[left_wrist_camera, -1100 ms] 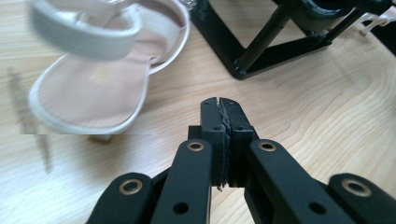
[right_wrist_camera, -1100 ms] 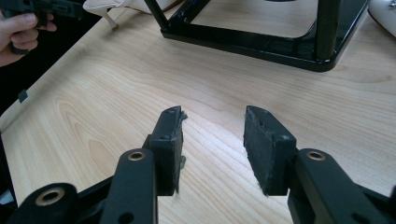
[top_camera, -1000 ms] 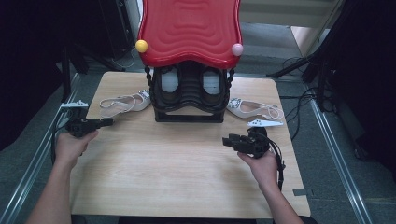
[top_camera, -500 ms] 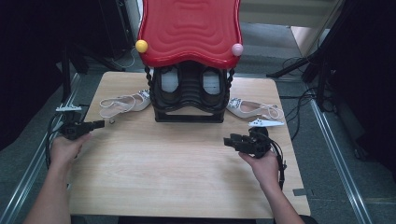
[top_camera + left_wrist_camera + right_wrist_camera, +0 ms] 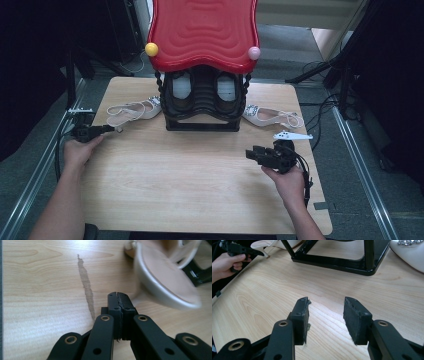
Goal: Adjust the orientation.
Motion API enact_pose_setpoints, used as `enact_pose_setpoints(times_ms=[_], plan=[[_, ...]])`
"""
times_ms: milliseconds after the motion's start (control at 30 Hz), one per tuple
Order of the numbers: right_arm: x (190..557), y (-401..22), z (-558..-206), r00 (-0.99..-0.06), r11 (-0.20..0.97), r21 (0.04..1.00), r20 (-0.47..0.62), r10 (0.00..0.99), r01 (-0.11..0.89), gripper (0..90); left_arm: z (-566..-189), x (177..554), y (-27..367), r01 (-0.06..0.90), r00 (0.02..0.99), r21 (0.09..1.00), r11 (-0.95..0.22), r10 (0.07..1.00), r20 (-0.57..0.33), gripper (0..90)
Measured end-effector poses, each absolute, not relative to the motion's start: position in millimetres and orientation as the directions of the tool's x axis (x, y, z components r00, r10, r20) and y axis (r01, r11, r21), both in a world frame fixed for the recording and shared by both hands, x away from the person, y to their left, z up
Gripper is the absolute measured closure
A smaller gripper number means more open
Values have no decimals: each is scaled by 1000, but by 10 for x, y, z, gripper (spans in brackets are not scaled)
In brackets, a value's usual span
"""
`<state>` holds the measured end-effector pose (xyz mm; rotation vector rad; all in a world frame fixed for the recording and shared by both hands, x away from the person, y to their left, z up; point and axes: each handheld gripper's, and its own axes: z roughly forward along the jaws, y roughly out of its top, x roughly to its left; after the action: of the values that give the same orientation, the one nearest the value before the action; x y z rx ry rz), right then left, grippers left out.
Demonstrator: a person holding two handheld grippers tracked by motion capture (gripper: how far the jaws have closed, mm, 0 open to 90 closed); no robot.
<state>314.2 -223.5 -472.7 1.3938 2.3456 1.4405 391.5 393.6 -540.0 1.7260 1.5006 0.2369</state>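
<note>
My left gripper (image 5: 107, 129) has dropped toward the white sandal (image 5: 131, 111), jaws shut and empty at its heel, while my right gripper (image 5: 325, 315) has just been opening over bare tabletop (image 5: 190, 170).

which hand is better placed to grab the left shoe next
Left, probably. The left gripper sits right at the heel end of the left shoe, though its jaws are shut and must open first. The right gripper has open jaws but hangs over bare table, far away.
</note>
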Motion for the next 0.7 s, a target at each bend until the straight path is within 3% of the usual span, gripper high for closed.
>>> enact_pose_setpoints(times_ms=[700], plan=[[3092,-2293,-4740,-571,128,740,383,726,660,568,-5324,3903,3653,769,321,640,-3,867,-381,894]])
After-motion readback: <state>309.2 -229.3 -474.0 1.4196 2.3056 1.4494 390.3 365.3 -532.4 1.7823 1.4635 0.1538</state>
